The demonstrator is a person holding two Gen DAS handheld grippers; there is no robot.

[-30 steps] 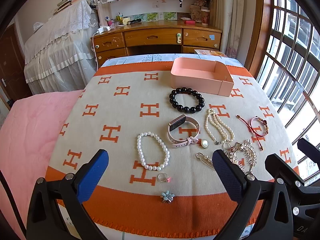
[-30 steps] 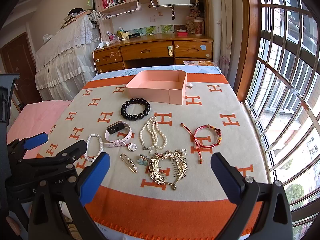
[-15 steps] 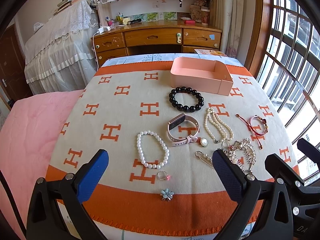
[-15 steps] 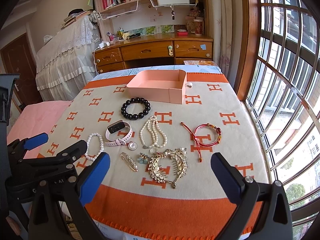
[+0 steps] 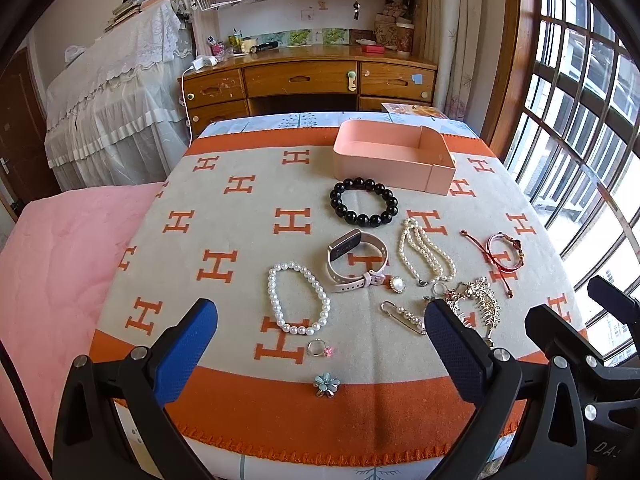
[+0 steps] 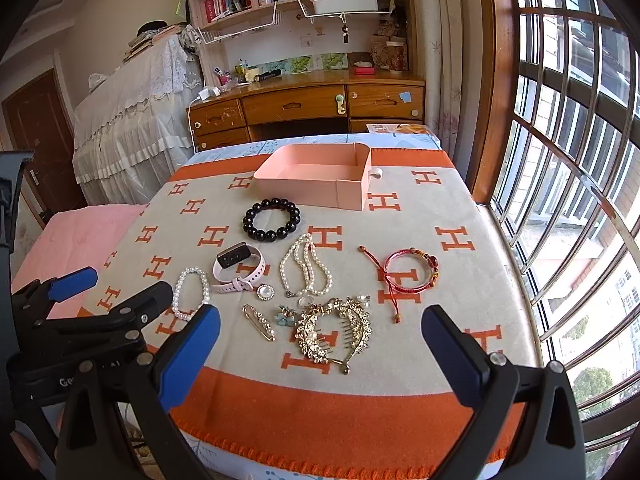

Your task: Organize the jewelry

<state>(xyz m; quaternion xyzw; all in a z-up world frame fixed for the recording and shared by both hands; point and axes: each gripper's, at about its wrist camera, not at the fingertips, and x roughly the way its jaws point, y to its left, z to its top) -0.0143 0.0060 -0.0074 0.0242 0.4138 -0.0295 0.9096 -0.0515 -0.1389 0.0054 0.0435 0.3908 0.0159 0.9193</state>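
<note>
Nothing boxed yet: pink box (image 5: 394, 160) empty at the far end of the blanket (image 5: 240, 240), all jewelry laid out between it and the near edge. Left claw (image 5: 320, 344) spread wide, holding nothing, hovering over the near orange border; right claw (image 6: 320, 344) likewise wide apart and empty, low over the near edge beside it.

Likely step in hand: first pick. Sensible to start with the nearest, loosest pieces. For the left claw, white pearl bracelet (image 5: 298, 298) lies straight ahead, with the small ring (image 5: 320, 348) and flower brooch (image 5: 326, 384) nearer still. For the right, gold hair comb (image 6: 334, 330) sits dead centre, safety pin (image 6: 259, 322) just left of it, red cord bracelet (image 6: 410, 272) farther right.

Best to come down vertically, one finger inside the bracelet loop and one outside, pinching the strand rather than spanning the whole ring. Worth avoiding the comb's teeth, which could snag the blanket weave. Good to keep clear of the pink watch (image 5: 354, 262), just beside the pearls. Black bead bracelet (image 5: 363, 207), nearest the box, can wait. Soft blanket will give under pressure, so press lightly before closing.
</note>
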